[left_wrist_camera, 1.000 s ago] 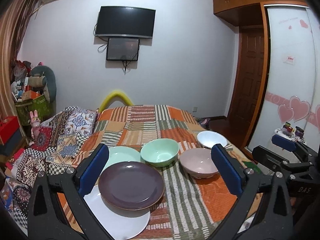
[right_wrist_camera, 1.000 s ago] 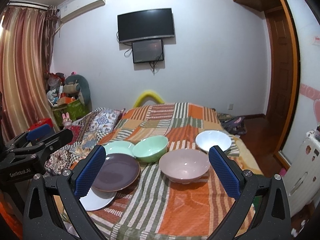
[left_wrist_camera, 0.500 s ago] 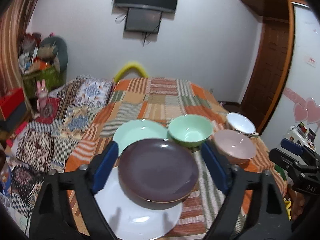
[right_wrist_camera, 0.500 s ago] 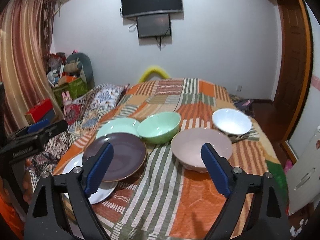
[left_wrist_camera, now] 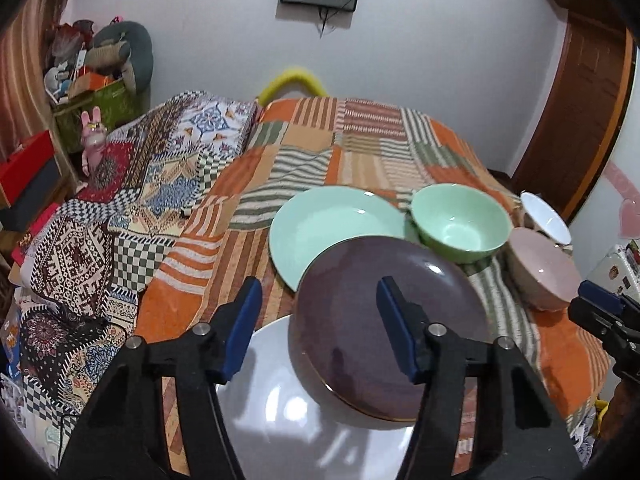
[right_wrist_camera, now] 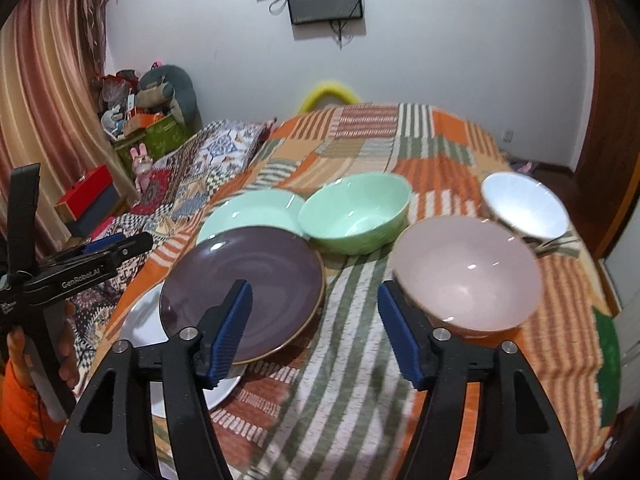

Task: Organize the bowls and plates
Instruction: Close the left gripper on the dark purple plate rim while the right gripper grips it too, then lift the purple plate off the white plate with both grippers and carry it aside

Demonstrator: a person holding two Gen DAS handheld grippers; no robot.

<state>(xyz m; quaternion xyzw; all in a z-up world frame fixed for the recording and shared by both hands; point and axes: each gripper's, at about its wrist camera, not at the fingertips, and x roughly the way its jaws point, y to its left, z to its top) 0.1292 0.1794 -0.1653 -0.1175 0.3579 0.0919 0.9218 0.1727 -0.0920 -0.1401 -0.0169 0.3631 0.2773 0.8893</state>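
On the striped patchwork bedspread (right_wrist_camera: 352, 380) — plates, bowls — white wall (right_wrist_camera: 460, 60) behind.

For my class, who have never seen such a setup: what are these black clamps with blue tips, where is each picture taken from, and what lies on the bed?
A person holds two hand-held grippers, each with a camera looking along its fingers. One picture is from the left gripper, one from the right gripper. Both have their jaws closing, with nothing held. On the patchwork blanket lie a purple plate resting on a white plate, a green plate, a green bowl, a pink bowl and a white bowl.
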